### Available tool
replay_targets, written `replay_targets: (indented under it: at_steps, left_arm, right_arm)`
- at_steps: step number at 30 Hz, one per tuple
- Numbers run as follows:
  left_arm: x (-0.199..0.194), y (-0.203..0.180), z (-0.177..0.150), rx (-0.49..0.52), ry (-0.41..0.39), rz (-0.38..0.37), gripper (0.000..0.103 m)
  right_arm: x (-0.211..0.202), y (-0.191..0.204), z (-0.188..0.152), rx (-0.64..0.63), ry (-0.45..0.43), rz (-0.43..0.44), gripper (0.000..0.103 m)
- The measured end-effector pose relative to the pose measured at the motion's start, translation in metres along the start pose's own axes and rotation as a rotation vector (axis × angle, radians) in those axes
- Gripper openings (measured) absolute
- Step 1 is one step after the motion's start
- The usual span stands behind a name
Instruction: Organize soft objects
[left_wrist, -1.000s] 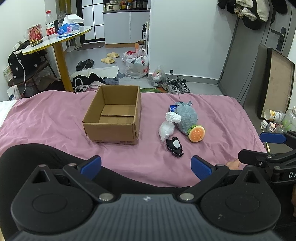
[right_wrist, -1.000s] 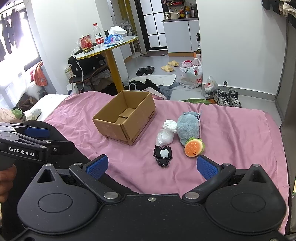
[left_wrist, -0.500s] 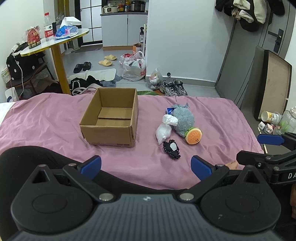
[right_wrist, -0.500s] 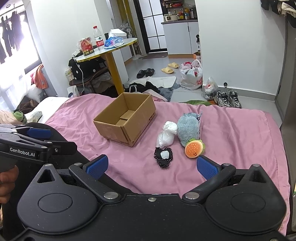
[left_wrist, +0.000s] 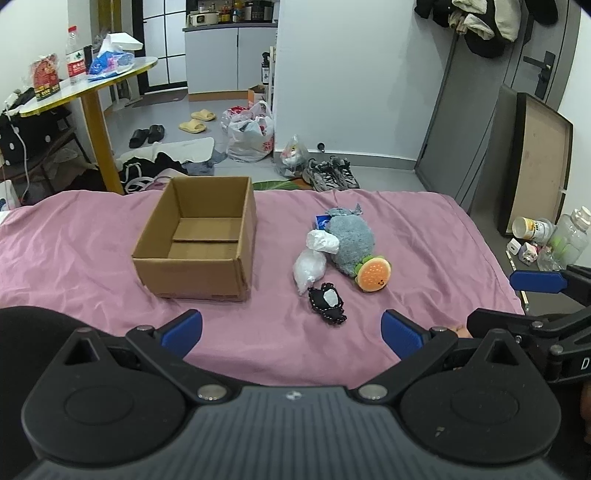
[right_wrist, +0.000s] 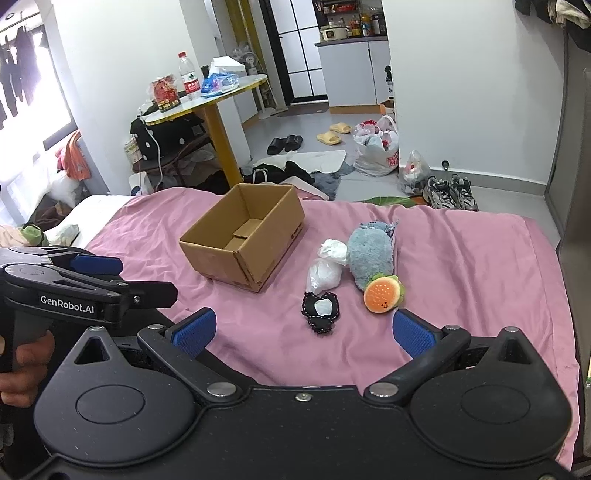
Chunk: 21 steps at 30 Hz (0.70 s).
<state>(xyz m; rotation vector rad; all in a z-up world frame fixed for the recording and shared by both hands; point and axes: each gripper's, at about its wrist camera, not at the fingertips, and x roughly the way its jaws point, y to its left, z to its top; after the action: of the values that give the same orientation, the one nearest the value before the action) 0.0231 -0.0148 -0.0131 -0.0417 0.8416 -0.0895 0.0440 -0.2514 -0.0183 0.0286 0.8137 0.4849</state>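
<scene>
Hovering level above the pink sheet (left_wrist: 74, 236), left gripper (left_wrist: 291, 328) and right gripper (right_wrist: 303, 332) hold jaws spread, empty

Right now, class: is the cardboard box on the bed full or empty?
Empty. The left wrist view looks down into the open cardboard box: only its bare floor flaps show, and the soft toys lie outside it on the pink sheet.

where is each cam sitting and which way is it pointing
Left wrist: rides the left gripper, looking across the pink bedspread at the cardboard box; the right gripper shows at the right edge.
Right wrist: rides the right gripper, facing the same way from further right; the left gripper and a hand show at left.
Shared: box, grey plush, burger toy.
</scene>
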Motion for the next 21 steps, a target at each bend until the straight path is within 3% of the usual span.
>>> replay_targets:
  at_steps: [21]
  left_arm:
    - [0.097, 0.004, 0.022, -0.09, 0.092, -0.077, 0.1]
  right_arm:
    - [0.055, -0.049, 0.013, 0.241, 0.104, -0.01, 0.103]
